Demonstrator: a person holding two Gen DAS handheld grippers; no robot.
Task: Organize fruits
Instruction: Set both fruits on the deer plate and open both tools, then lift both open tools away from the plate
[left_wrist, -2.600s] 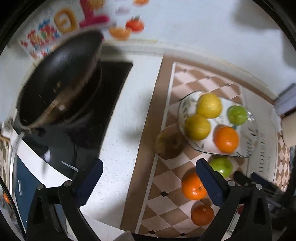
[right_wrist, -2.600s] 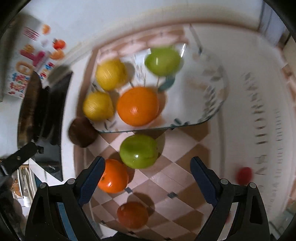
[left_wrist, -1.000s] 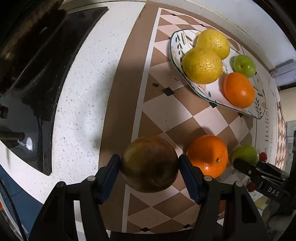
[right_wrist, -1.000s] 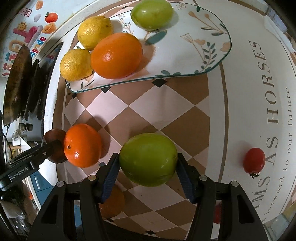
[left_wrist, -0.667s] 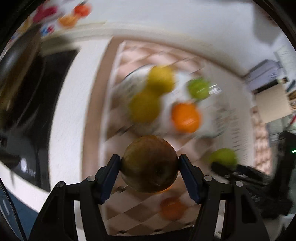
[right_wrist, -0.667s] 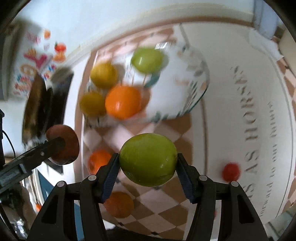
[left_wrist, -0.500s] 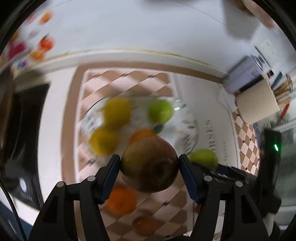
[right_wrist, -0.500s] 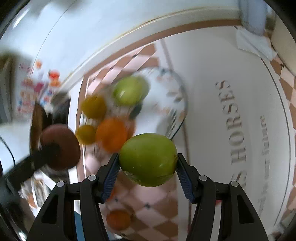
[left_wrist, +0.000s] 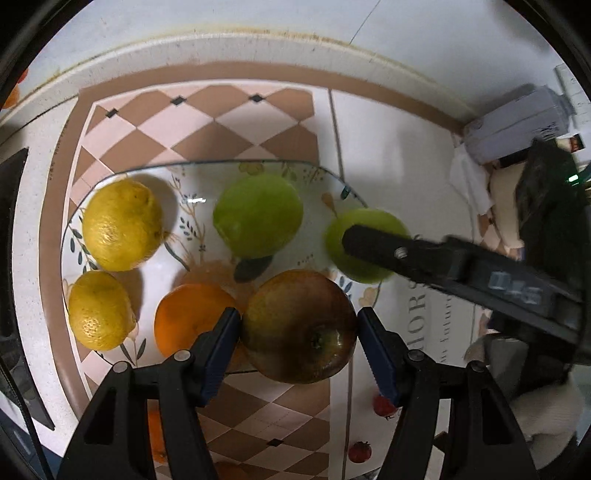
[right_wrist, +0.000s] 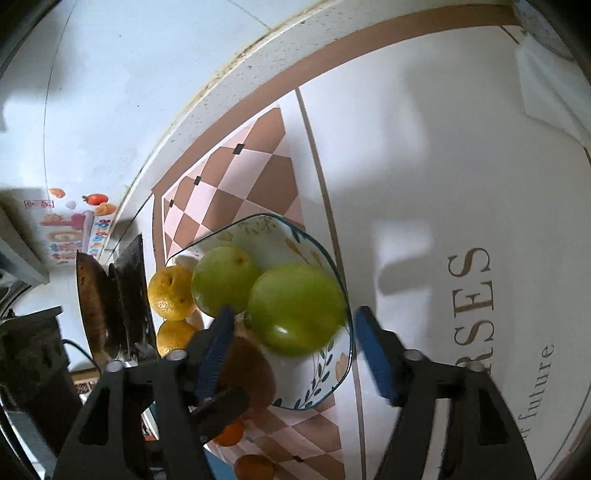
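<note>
bringing two fruits over the plate

holding a brown apple (left_wrist: 301, 326) tight between its blue pads, the left gripper (left_wrist: 298, 345) hangs above the near edge of the glass plate (left_wrist: 155, 171), beside an orange (left_wrist: 192, 319). the right gripper (right_wrist: 291, 343) has just been opening; its jaws stand wide, and the green apple (right_wrist: 297, 308) between them looks free of the pads, over the plate's right rim. two lemons (left_wrist: 122, 223) and another green fruit (left_wrist: 258, 214) lie on the plate.

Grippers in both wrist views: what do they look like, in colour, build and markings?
Both are alike. The left gripper and right gripper have black angular plastic arms with silver screws and blue ribbed pads on the fingertips. In the left view, the right gripper's black arm shows blurred pale lettering. No cables or sleeves are visible.
</note>
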